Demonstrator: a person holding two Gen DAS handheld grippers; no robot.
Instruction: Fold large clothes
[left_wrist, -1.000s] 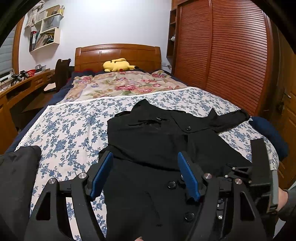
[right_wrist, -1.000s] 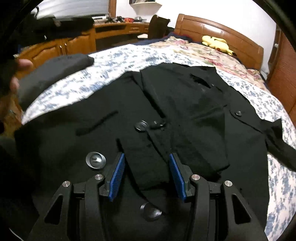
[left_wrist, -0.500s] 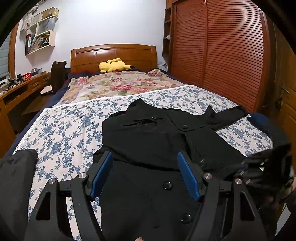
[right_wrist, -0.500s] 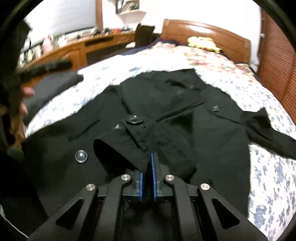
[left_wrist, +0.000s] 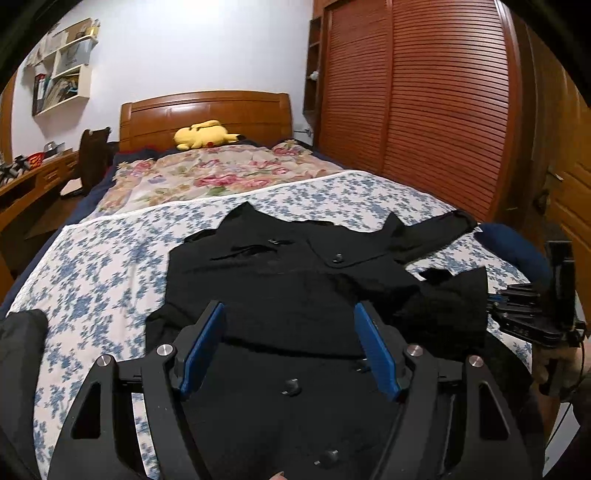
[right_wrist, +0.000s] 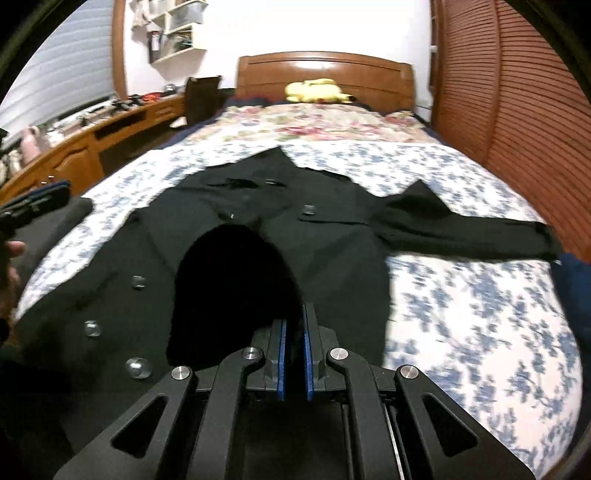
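A large black coat with round buttons lies spread on the blue-flowered bedspread. It also shows in the right wrist view. My left gripper is open and empty, hovering over the coat's lower front. My right gripper is shut on a fold of the coat's sleeve and holds it lifted above the coat's front. The right gripper also shows at the right edge of the left wrist view. The other sleeve lies stretched out to the right.
A yellow plush toy lies by the wooden headboard. A floral quilt covers the bed's far half. A slatted wardrobe stands right, a wooden desk left. A dark garment lies at the bed's left corner.
My right gripper closed on the coat's sleeve and lifted it, carrying it to the right. The left gripper stayed open and rose slightly.
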